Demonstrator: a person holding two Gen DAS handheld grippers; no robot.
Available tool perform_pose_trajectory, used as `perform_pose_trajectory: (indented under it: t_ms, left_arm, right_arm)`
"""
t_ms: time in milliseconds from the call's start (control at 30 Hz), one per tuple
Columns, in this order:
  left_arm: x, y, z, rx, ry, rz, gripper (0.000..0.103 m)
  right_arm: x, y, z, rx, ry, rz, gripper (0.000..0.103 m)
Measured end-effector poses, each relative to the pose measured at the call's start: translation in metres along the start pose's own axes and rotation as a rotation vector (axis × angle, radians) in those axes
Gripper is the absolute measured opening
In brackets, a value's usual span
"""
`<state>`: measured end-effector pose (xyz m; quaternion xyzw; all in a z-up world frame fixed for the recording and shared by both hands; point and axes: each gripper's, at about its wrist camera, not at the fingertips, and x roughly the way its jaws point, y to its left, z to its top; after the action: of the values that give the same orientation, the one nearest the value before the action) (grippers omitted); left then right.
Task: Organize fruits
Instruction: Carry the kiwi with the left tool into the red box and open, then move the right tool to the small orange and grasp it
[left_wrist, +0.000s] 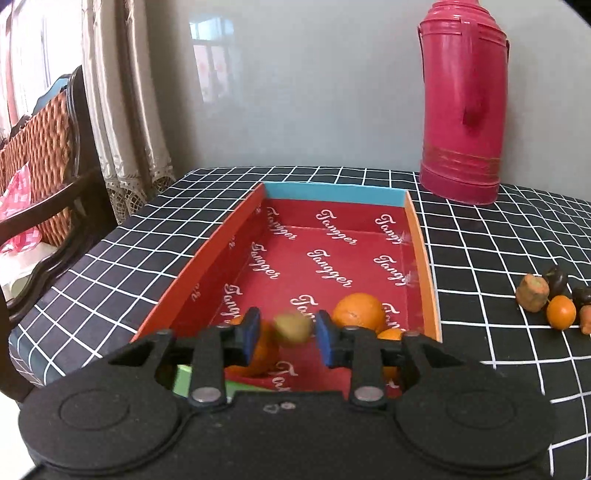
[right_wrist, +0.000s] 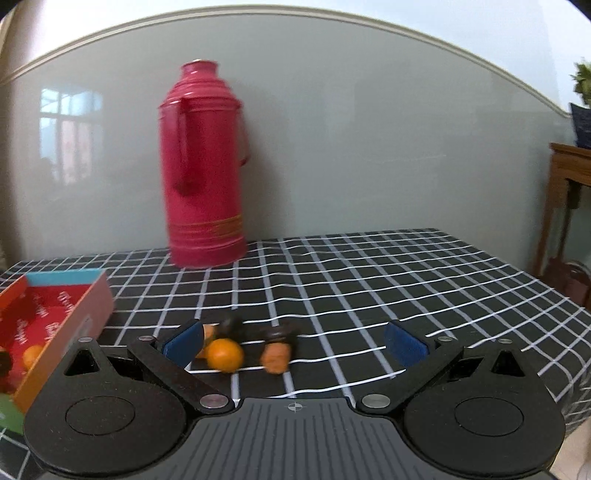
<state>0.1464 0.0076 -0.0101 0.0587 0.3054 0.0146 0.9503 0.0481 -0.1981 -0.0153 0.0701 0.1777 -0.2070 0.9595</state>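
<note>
A red cardboard box (left_wrist: 236, 243) printed "Tangger" lies on the checked tablecloth. It holds a large orange (left_wrist: 358, 310) and other oranges near its front. My left gripper (left_wrist: 286, 328) hovers over the box front with a blurred yellow-green fruit (left_wrist: 293, 326) between its blue pads; small gaps show on both sides of the fruit. On the cloth to the right lies a cluster: a small orange (right_wrist: 224, 354), an orange-brown piece (right_wrist: 276, 357) and dark fruits (right_wrist: 231, 325). My right gripper (right_wrist: 295, 345) is open wide just in front of that cluster. The box also shows at the left of the right wrist view (right_wrist: 88, 310).
A tall pink thermos (left_wrist: 463, 103) stands at the back of the table against the grey wall. A dark wooden chair (left_wrist: 48, 177) with a woven back stands left of the table, by a curtain. A wooden side table (right_wrist: 569, 184) stands at the far right.
</note>
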Motion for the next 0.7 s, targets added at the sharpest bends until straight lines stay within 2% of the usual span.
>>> perform_pose_trajectory:
  t_ms: [67,100,133,200,300,467,667,700]
  left_arm:
    - [-0.001,0.004,0.002,-0.013,0.001,-0.006,0.046]
    - [-0.003,0.008,0.002,-0.029,-0.002,-0.001,0.061]
    - [-0.002,0.013,0.003,-0.042,-0.008,0.004,0.067]
    - [-0.006,0.022,0.006,-0.069,-0.022,0.005,0.068]
    - [-0.005,0.035,0.009,-0.1,-0.023,0.021,0.076]
    - [-0.008,0.057,0.012,-0.142,-0.044,0.071,0.079]
    - [-0.008,0.083,0.015,-0.203,-0.052,0.103,0.08]
    - [-0.008,0.086,0.015,-0.211,-0.051,0.106,0.08]
  right_arm:
    - [0.003,0.006,-0.001,-0.016,0.014,0.032,0.103]
    - [0.005,0.009,-0.001,-0.025,0.023,0.049,0.103]
    - [0.007,0.012,-0.002,-0.034,0.032,0.066,0.103]
    - [0.013,0.018,-0.003,-0.045,0.05,0.102,0.103]
    - [0.021,0.025,-0.005,-0.059,0.084,0.146,0.103]
    - [0.038,0.034,-0.004,-0.069,0.133,0.225,0.103]
    - [0.06,0.034,-0.002,-0.059,0.18,0.226,0.102]
    - [0.064,0.034,-0.002,-0.055,0.186,0.228,0.099]
